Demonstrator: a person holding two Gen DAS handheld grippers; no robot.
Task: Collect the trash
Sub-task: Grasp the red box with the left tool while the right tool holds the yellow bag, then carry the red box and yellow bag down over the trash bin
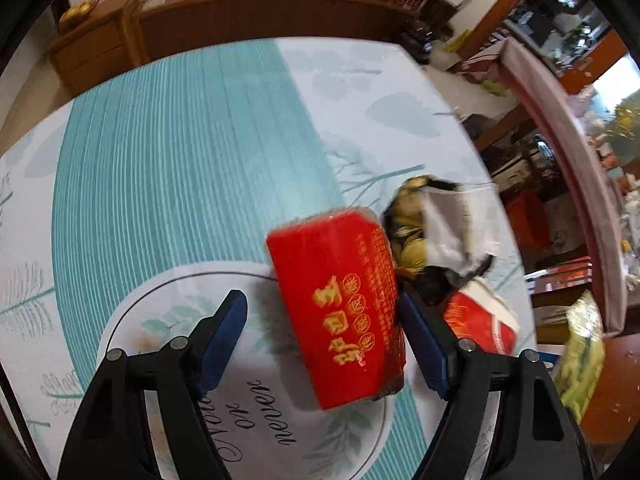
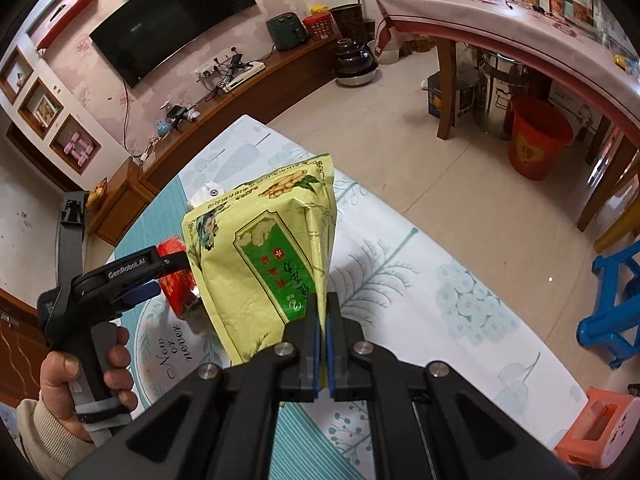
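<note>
A red box with gold characters lies between the wide-apart fingers of my left gripper, against the right finger and clear of the left one. It also shows in the right wrist view. Just beyond it lie a crumpled dark and white wrapper and a red and white pack. My right gripper is shut on the edge of a yellow-green bag and holds it up above the table.
The table carries a teal and white cloth with a round printed motif. A wooden TV cabinet stands beyond it. An orange bucket, a blue stool and an orange stool stand on the floor to the right.
</note>
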